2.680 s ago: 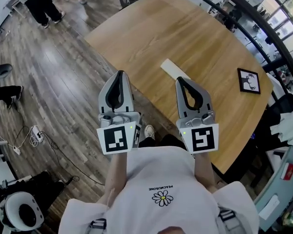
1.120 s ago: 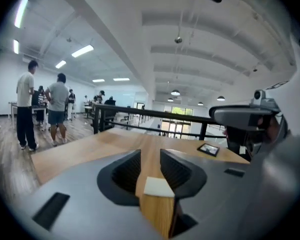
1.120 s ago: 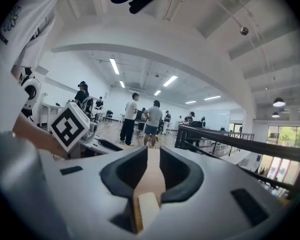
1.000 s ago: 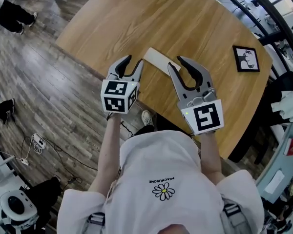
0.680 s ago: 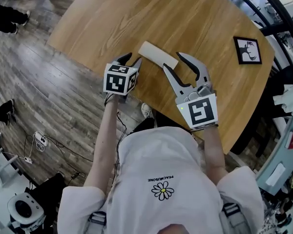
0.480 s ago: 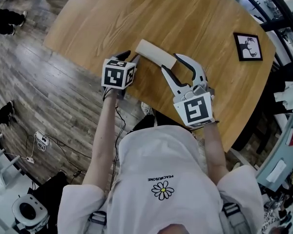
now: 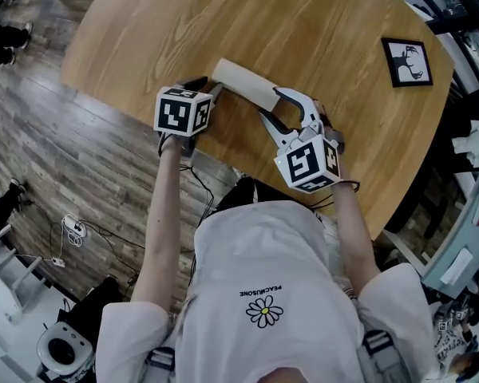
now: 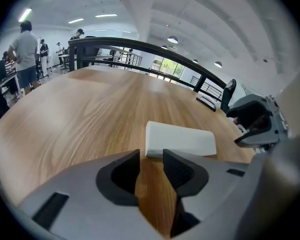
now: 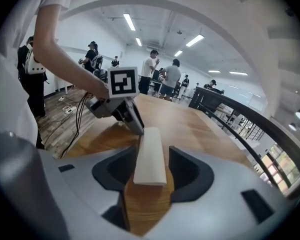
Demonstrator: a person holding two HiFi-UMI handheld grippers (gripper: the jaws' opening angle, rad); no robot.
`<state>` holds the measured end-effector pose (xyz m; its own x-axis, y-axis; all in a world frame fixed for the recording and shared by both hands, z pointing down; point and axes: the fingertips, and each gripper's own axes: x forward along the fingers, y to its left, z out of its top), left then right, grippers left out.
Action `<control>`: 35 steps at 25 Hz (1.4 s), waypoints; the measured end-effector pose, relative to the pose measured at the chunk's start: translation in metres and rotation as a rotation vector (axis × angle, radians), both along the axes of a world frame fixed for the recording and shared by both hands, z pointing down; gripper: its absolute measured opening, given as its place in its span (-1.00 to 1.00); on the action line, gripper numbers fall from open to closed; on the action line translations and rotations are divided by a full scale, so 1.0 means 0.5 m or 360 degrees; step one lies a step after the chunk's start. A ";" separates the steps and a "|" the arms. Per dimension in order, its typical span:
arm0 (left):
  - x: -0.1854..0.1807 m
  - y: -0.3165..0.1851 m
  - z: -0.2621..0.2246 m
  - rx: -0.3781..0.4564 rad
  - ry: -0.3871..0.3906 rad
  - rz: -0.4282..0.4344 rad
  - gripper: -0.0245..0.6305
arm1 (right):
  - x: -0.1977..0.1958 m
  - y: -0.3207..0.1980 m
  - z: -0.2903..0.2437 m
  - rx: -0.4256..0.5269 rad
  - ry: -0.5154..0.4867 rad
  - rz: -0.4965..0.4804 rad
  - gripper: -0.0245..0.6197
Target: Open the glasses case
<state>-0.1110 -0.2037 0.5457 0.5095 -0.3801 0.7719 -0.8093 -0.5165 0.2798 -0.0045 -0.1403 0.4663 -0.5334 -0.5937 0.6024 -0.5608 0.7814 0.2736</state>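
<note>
**Both my grippers at the ends of the closed glasses case**

The glasses case (image 7: 246, 86) lies flat and closed on the round wooden table (image 7: 319, 14), near the edge closest to me. It is a long, pale, cream-coloured case, set at a slant in the head view, with its left end further from me than its right end.

My left gripper (image 7: 206, 88) is at the left end of the case. In the left gripper view its jaws stand a little apart with only bare wood in the narrow gap, and the end of the case (image 8: 180, 139) lies just past the fingertips, a bit to the right of the gap. It holds nothing.

My right gripper (image 7: 269, 104) is at the other end. Its jaws have just been opening and now stand wide, one on each side of the case. In the right gripper view the case (image 9: 149, 139) runs lengthwise away from me between the two pads, closer to the left pad, with wood showing beside the right one. The pads do not clamp it. Beyond the far end I see my left gripper's marker cube (image 9: 123, 81).

A small framed picture (image 7: 407, 62) lies well apart, to the right on the table.
</note>
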 end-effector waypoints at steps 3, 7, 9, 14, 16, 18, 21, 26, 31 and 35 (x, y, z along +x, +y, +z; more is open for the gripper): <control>0.007 -0.002 0.003 -0.0025 0.0013 0.0046 -0.46 | 0.005 0.005 0.051 -0.0046 0.0100 -0.0049 -0.26; 0.011 0.002 0.004 -0.0066 0.0065 0.0088 -0.54 | 0.005 0.007 0.097 -0.0085 0.0175 -0.0076 -0.25; 0.012 0.003 0.004 -0.0075 0.0072 0.0109 -0.55 | 0.006 0.007 0.109 -0.0093 0.0196 -0.0080 -0.25; 0.013 0.003 0.005 -0.0086 0.0079 0.0134 -0.56 | 0.008 0.007 0.126 -0.0111 0.0207 -0.0079 -0.25; 0.014 0.003 0.005 -0.0081 0.0092 0.0128 -0.56 | 0.009 0.006 0.132 -0.0100 0.0221 -0.0080 -0.25; 0.012 0.003 0.005 -0.0077 0.0101 0.0121 -0.56 | 0.009 0.002 0.132 -0.0074 0.0231 -0.0074 -0.25; 0.009 0.003 0.004 -0.0071 0.0092 0.0123 -0.56 | 0.007 -0.001 0.132 -0.0007 0.0276 -0.0087 -0.23; 0.010 0.002 0.005 -0.0076 0.0100 0.0127 -0.57 | 0.005 0.002 0.139 0.0139 0.0425 -0.0143 -0.23; 0.010 0.002 0.007 -0.0086 0.0106 0.0122 -0.58 | 0.000 0.005 0.145 0.0243 0.0544 -0.0182 -0.23; 0.009 0.003 0.004 -0.0067 0.0092 0.0132 -0.58 | -0.002 0.008 0.141 0.0294 0.0557 -0.0133 -0.28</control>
<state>-0.1066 -0.2022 0.5477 0.5821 -0.3026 0.7547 -0.7460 -0.5679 0.3478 -0.0055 -0.1365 0.5370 -0.3661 -0.6724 0.6433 -0.3457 0.7401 0.5768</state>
